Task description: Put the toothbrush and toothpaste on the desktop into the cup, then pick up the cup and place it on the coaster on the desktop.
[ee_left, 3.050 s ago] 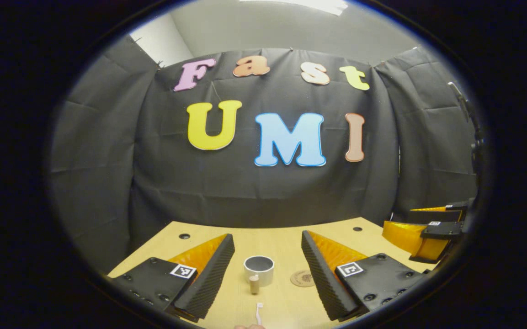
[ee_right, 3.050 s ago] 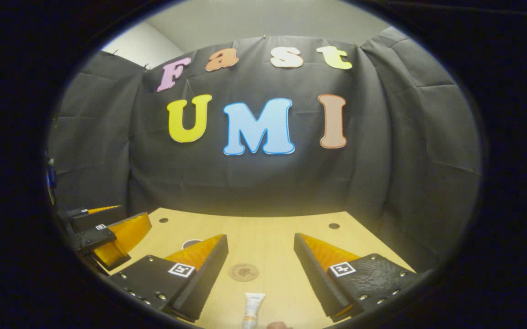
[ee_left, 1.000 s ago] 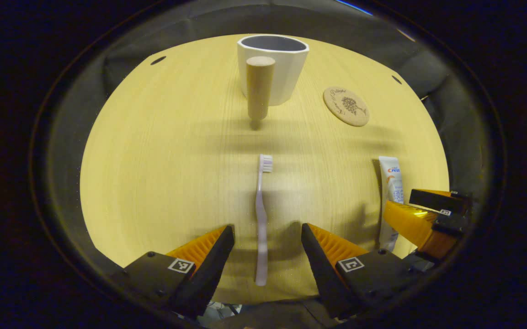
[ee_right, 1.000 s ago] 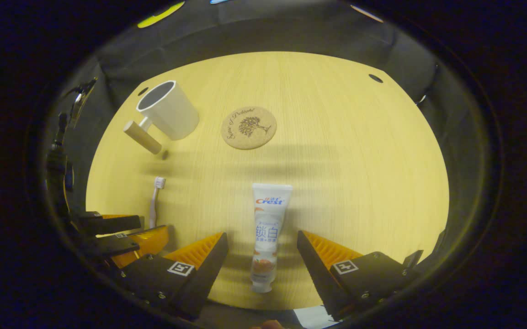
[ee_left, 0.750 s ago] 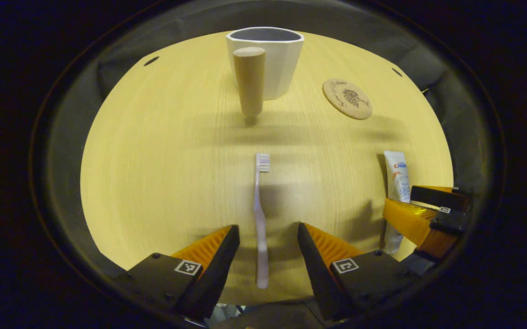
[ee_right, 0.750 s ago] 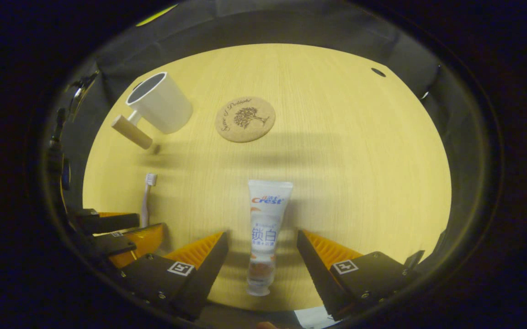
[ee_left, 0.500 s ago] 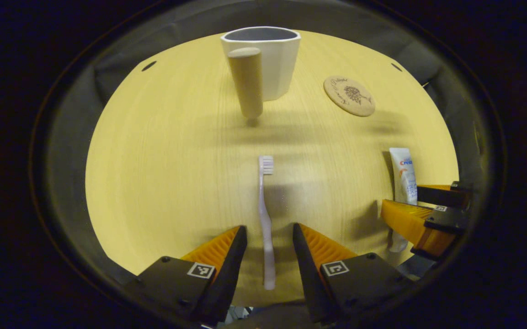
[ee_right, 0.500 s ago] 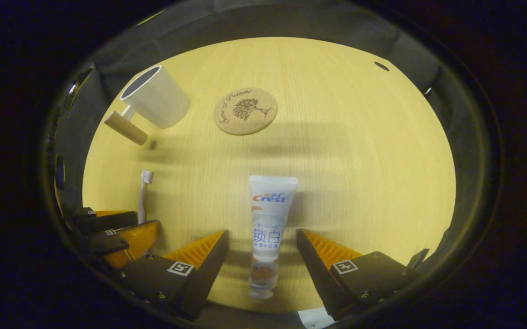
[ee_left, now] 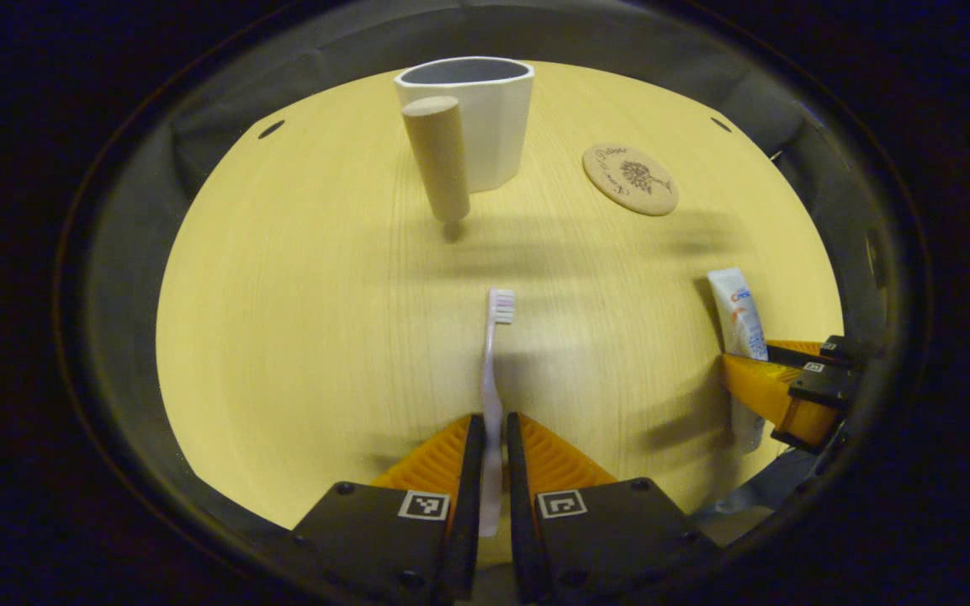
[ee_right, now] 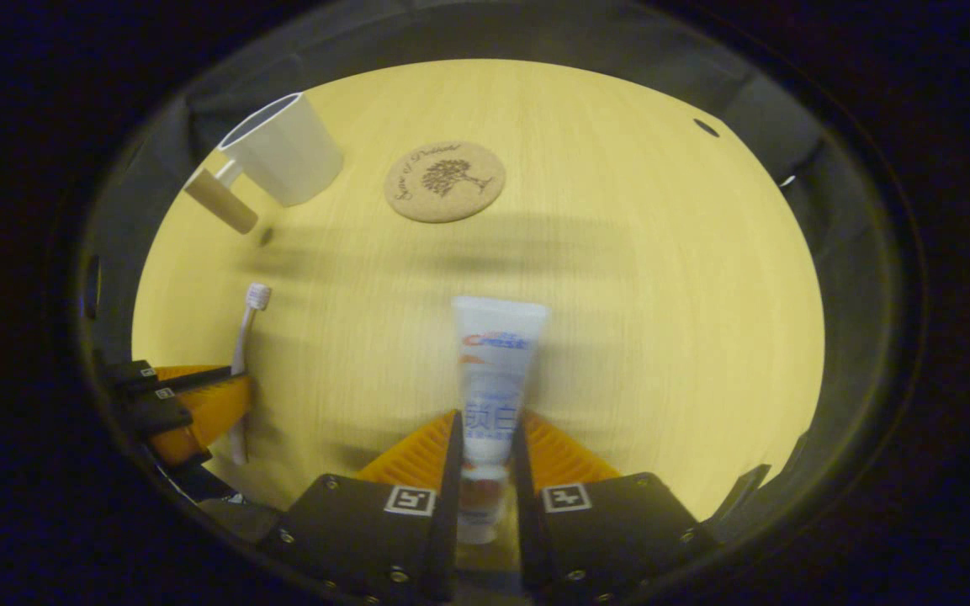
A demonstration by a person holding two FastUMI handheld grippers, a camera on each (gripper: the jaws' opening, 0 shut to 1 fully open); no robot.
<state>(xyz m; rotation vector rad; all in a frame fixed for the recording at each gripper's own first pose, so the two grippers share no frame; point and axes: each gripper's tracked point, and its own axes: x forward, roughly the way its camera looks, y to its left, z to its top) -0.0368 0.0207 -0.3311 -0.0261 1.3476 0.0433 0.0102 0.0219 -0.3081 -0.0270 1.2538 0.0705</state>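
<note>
A pale toothbrush lies on the wooden desktop, bristles pointing away, and my left gripper is shut on its handle. My right gripper is shut on the lower half of a white toothpaste tube. The white cup with a wooden handle stands upright at the far side; in the right gripper view the cup is at the far left. A round cork coaster lies to the cup's right, the coaster bare.
In the left gripper view the other gripper holds the toothpaste at the right edge. In the right gripper view the other gripper holds the toothbrush at the left. Small dark holes mark the desktop's far corners.
Both grippers dropped from facing the wall to the desktop, then closed: the left on the toothbrush handle, the right on the toothpaste tube. Both were open half a second ago.
</note>
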